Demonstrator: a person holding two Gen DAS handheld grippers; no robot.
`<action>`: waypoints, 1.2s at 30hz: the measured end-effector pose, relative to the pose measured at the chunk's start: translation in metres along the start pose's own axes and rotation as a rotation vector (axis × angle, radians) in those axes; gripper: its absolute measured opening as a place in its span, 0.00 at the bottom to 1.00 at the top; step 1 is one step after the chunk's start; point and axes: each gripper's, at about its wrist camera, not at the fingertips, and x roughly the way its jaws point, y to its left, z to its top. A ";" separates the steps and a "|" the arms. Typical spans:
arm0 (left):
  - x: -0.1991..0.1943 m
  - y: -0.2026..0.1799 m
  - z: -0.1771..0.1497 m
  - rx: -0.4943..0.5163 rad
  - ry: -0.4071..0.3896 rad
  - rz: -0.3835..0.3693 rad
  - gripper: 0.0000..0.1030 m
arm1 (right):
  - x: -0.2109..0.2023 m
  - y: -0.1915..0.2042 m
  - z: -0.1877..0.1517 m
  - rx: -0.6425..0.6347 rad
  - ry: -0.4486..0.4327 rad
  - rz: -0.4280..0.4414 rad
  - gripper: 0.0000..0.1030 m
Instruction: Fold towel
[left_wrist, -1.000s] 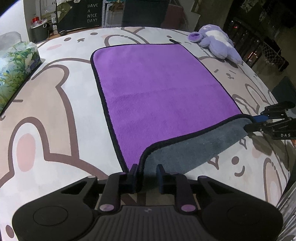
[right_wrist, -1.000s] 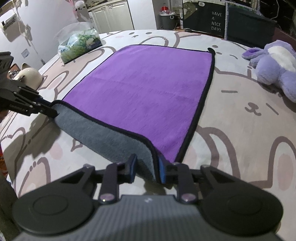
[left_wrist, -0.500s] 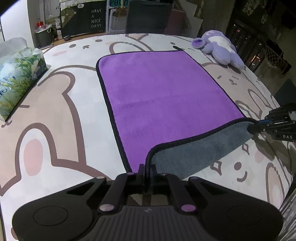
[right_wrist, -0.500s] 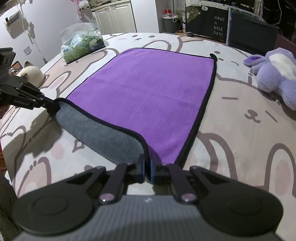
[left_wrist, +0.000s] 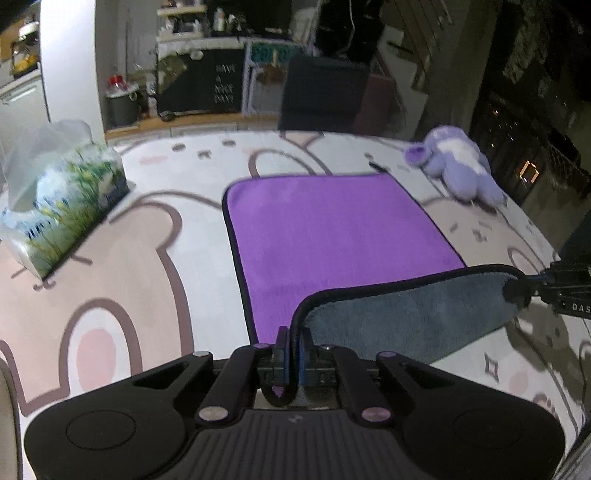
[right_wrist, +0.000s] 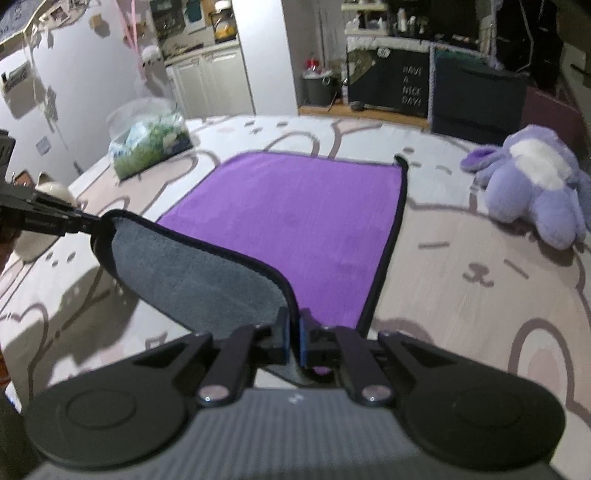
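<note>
— Between which jaws is the towel (left_wrist: 332, 236) held?
— Near left corner: pinched by left gripper (left_wrist: 291, 350). Near right corner: pinched by right gripper (right_wrist: 293, 338). Near edge raised, remainder flat on bedspread (left_wrist: 122, 266).

A second ago both tools stood open around the near corners of the towel (left_wrist: 332, 229); now the left tool (left_wrist: 291, 354) and the right tool (right_wrist: 292, 339) are clamped on them. The near edge is lifted higher off the bed (left_wrist: 110, 258), showing more grey underside, sagging between the tools.
</note>
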 end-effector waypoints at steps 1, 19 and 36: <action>0.000 0.000 0.002 -0.004 -0.011 0.007 0.05 | -0.001 0.000 0.003 0.004 -0.013 -0.004 0.06; 0.015 0.001 0.058 -0.047 -0.174 0.119 0.05 | 0.008 -0.015 0.061 0.072 -0.206 -0.100 0.06; 0.069 0.013 0.105 -0.072 -0.242 0.191 0.05 | 0.059 -0.044 0.106 0.135 -0.274 -0.176 0.06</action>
